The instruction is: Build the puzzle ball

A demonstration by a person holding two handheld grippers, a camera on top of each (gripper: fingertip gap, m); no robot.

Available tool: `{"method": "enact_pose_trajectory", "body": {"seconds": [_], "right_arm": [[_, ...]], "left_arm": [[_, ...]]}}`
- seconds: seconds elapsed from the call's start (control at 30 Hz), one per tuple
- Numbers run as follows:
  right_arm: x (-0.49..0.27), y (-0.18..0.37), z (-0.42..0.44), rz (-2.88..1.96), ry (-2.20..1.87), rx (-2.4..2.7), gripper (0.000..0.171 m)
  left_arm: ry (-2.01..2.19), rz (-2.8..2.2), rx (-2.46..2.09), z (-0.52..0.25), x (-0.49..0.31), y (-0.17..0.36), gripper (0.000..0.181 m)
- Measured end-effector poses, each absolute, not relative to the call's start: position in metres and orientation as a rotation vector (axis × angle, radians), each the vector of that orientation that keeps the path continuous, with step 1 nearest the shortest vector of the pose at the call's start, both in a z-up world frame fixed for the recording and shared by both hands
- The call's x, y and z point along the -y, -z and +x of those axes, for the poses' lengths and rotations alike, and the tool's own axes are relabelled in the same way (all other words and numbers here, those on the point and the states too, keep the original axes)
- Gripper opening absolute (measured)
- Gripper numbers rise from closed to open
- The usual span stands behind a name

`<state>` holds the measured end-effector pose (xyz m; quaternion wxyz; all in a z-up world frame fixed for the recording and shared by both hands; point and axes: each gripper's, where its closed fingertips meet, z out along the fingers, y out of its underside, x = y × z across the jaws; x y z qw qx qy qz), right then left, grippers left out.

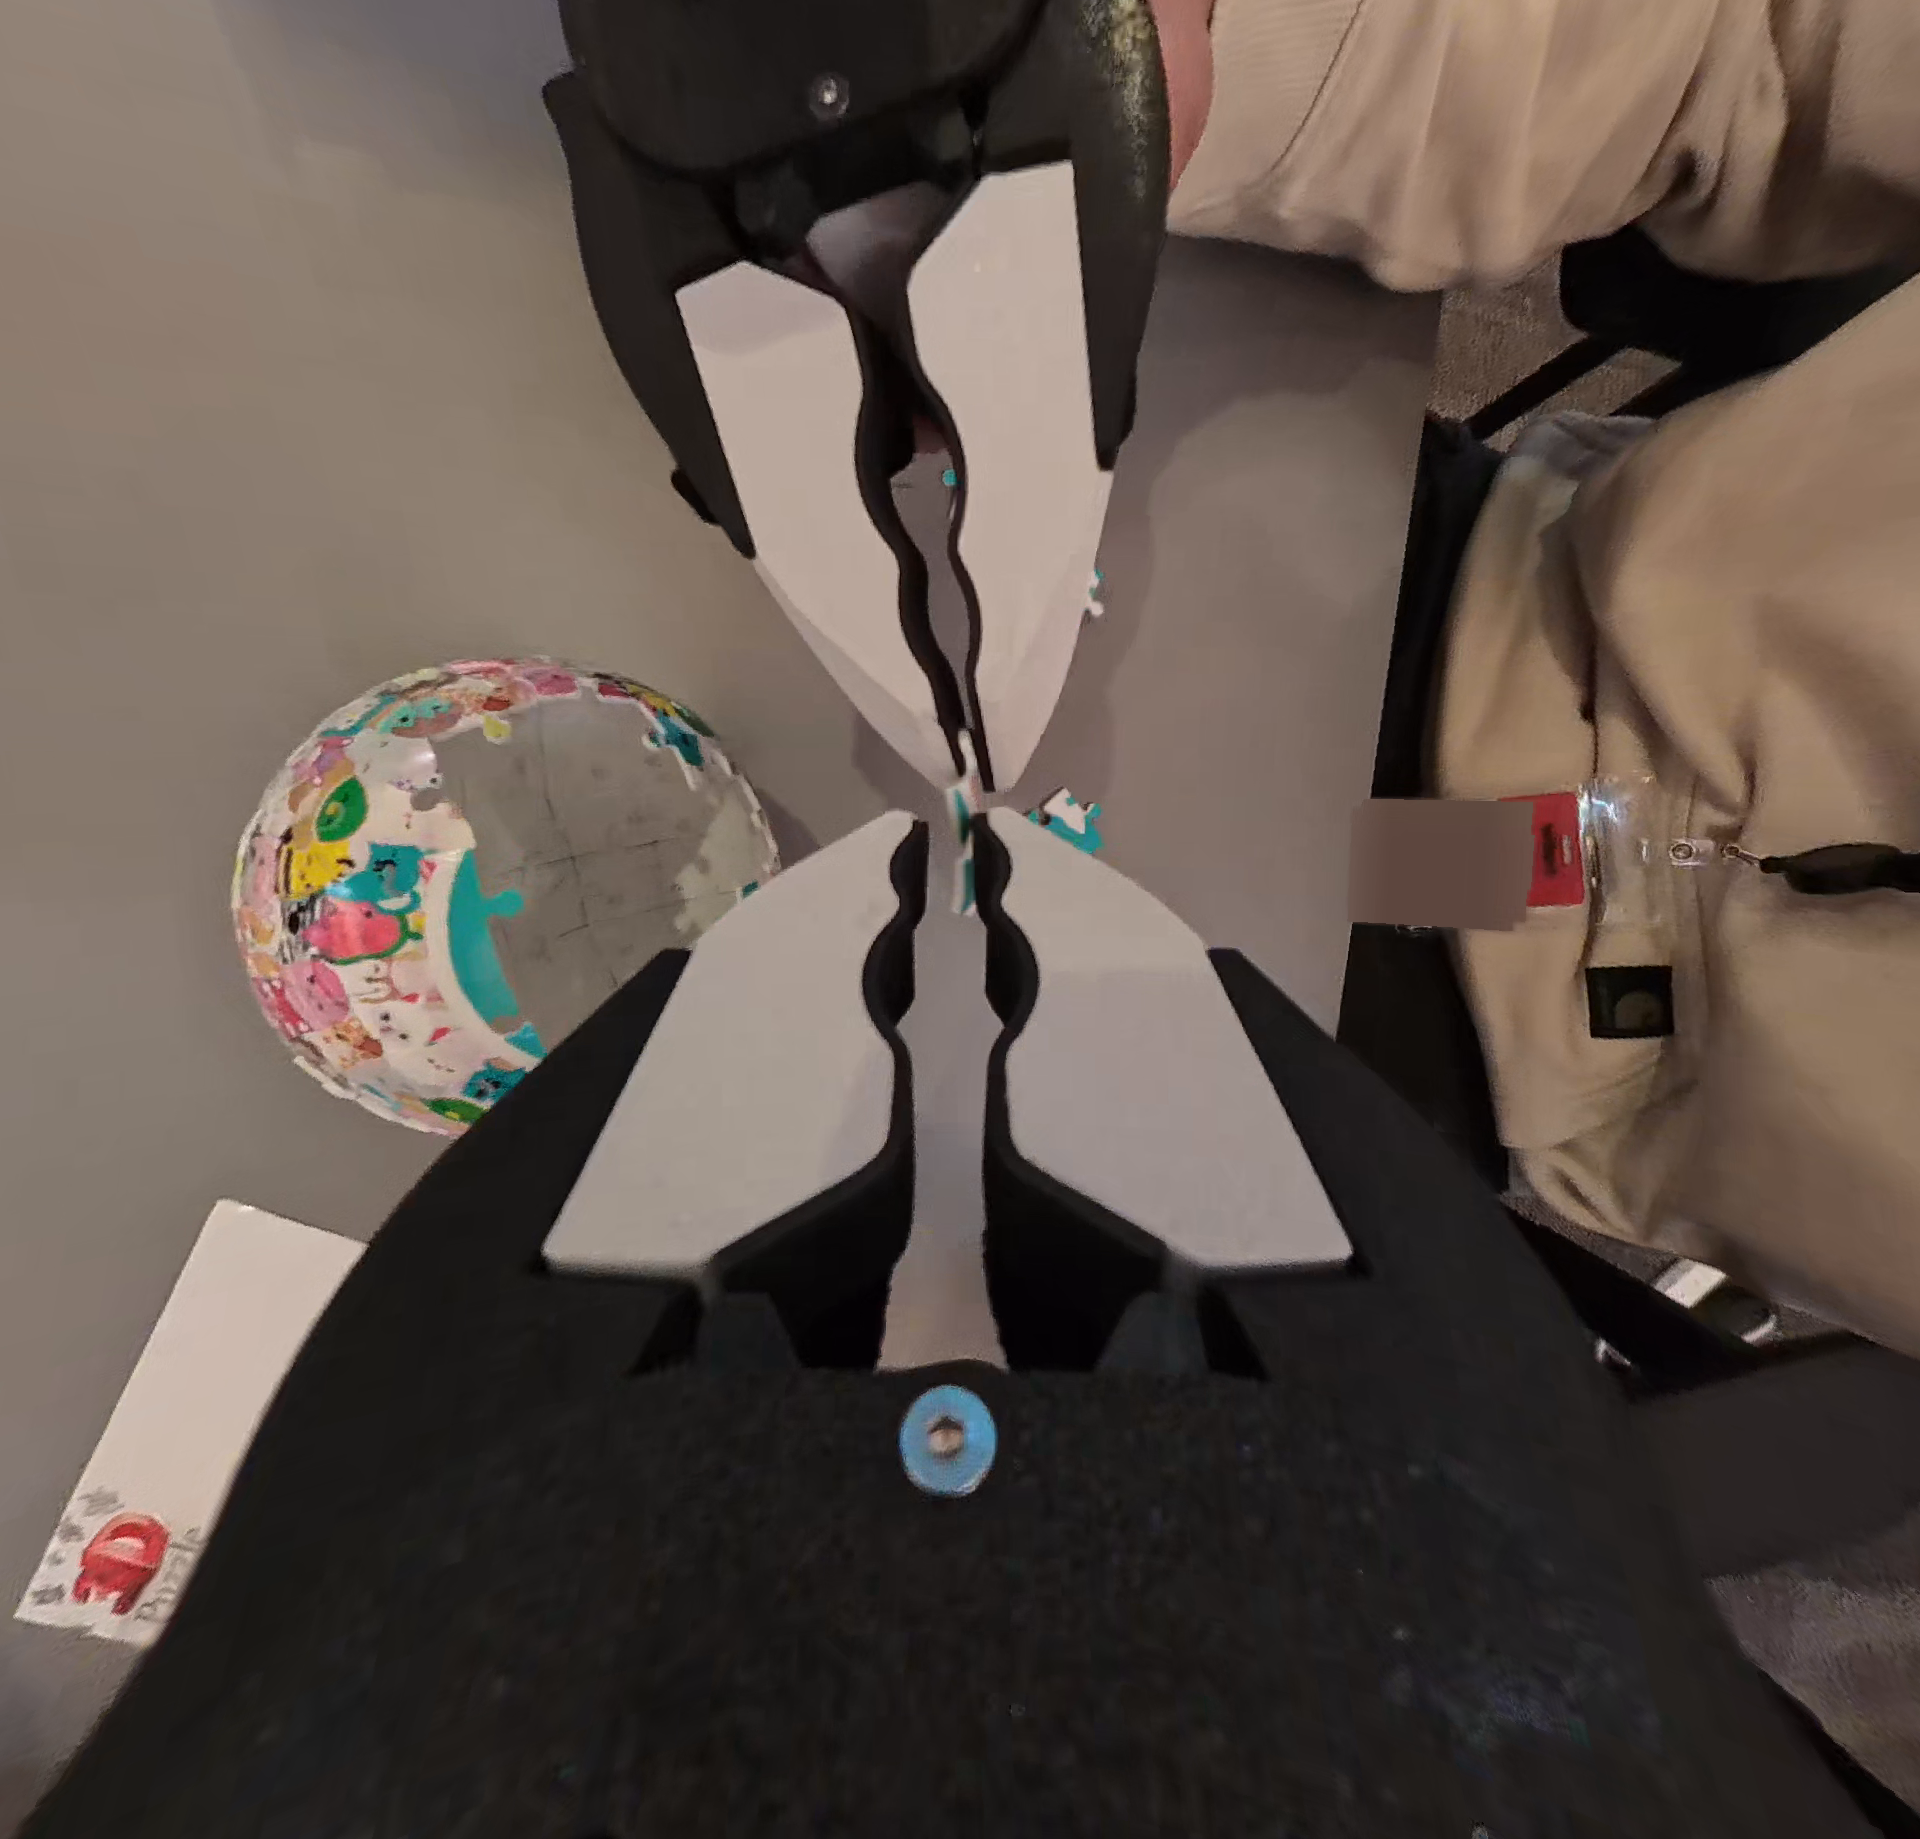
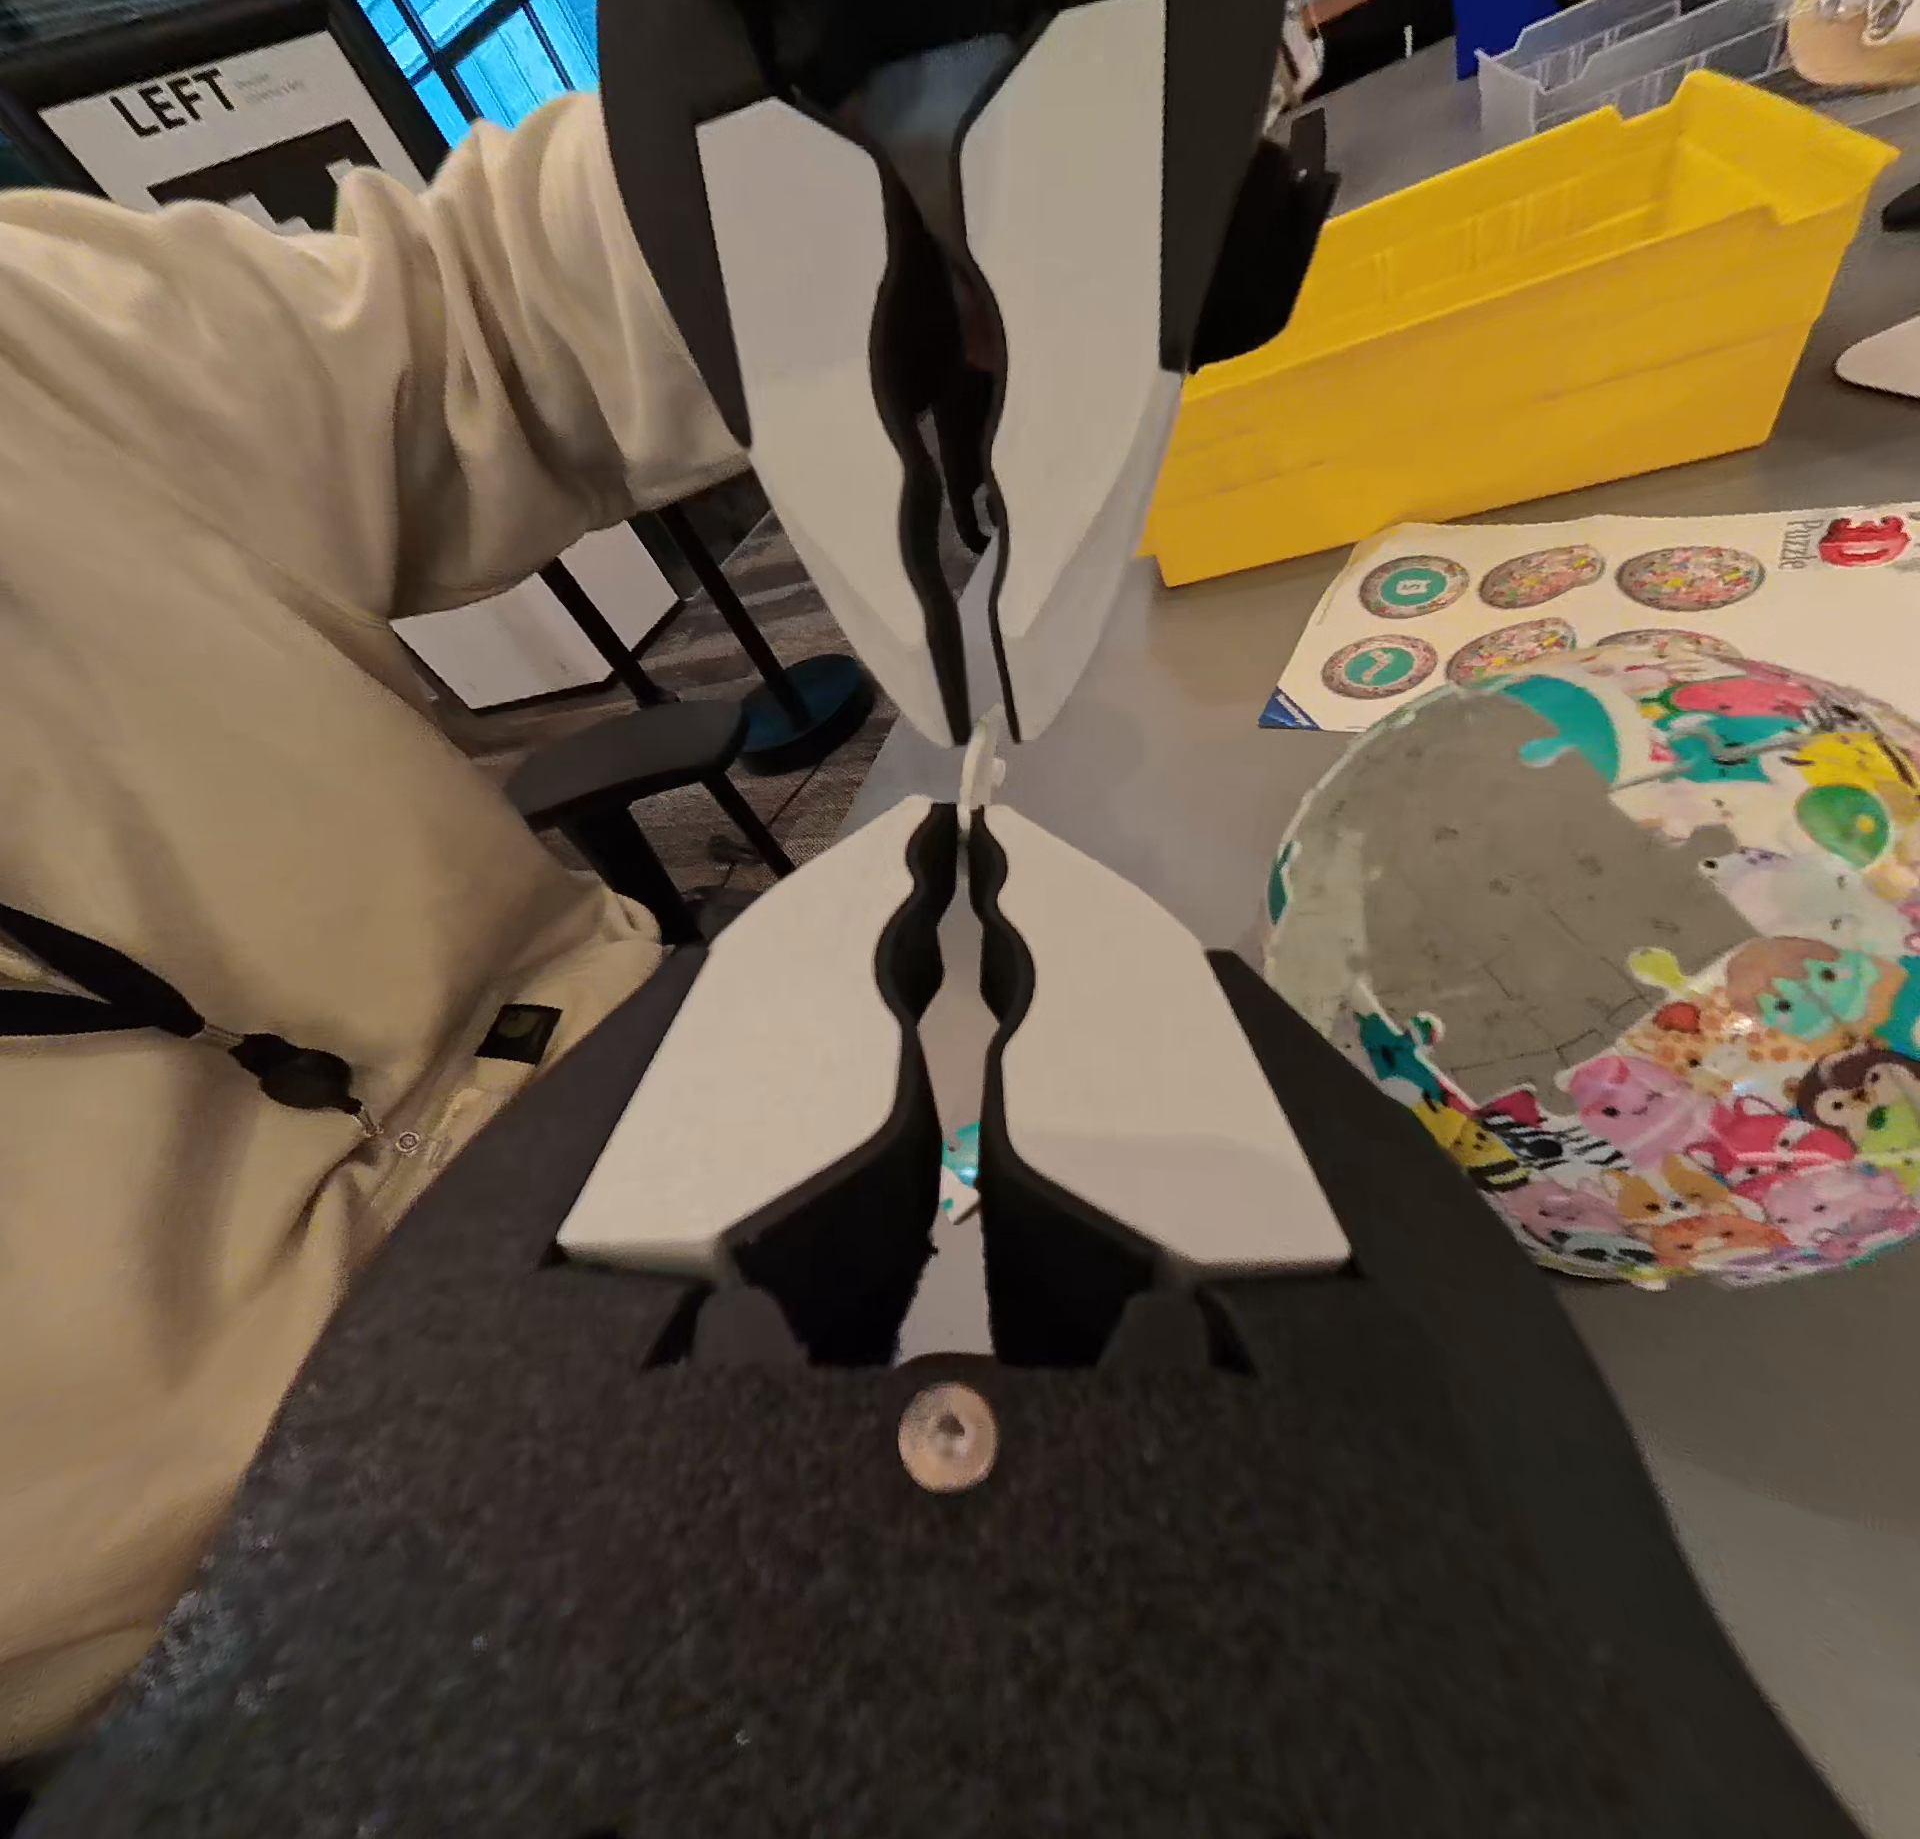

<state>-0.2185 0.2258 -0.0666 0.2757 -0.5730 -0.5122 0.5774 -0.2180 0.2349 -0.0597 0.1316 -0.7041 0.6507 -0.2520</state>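
The puzzle ball [image 1: 343,916] is a half-built colourful sphere with a large open gap showing its grey inside. It rests on the grey table, left of my grippers; in the right wrist view the ball [image 2: 1714,1145] lies to the right. My left gripper [image 1: 951,828] and right gripper [image 1: 966,776] meet tip to tip above the table. Both are shut on a small white and teal puzzle piece [image 1: 964,854]. I cannot tell whether it is one piece or two joined. In the right wrist view my right gripper [image 2: 961,823] faces the left gripper [image 2: 977,735], with the piece [image 2: 982,766] between them.
Loose teal pieces [image 1: 1070,818] lie on the table under the grippers. A printed instruction sheet [image 2: 1507,605] and a yellow bin [image 2: 1507,335] sit behind the ball. A person in cream clothing [image 1: 1662,646] sits at the table edge [image 1: 1392,646]. Both grippers' tips are close together, under 4 cm apart.
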Motion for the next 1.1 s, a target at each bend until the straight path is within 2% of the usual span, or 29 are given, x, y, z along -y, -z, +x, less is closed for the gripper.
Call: {"method": "enact_pose_trajectory", "body": {"seconds": [0.23, 0.3, 0.4, 0.63, 0.77, 0.97, 1.1], "right_arm": [[-0.23, 0.074, -0.217, -1.553, -1.518, 1.363, 0.003], [-0.242, 0.079, -0.215, -1.55, -1.387, 1.336, 0.006], [-0.269, 0.104, -0.194, -1.613, -1.016, 1.345, 0.02], [-0.266, 0.133, -0.171, -1.47, -0.735, 1.277, 0.014], [-0.26, 0.129, -0.183, -1.209, -0.519, 1.267, 0.015], [-0.26, 0.122, -0.19, -1.058, -0.202, 1.252, 0.0], [-0.265, 0.124, -0.193, -1.046, -0.133, 1.249, 0.0]], "left_arm": [[0.635, -2.096, -1.969, -0.214, -0.236, 0.067, 0.002], [0.559, -2.095, -1.997, -0.216, -0.242, 0.071, 0.001], [0.512, -2.169, -1.989, -0.218, -0.256, 0.082, 0.001], [0.489, -2.444, -1.919, -0.213, -0.267, 0.105, 0.002], [0.44, -2.582, -1.846, -0.212, -0.274, 0.108, 0.001], [0.479, -2.682, -1.805, -0.207, -0.274, 0.112, 0.002], [0.53, -2.749, -1.742, -0.207, -0.271, 0.116, 0.001]]}}
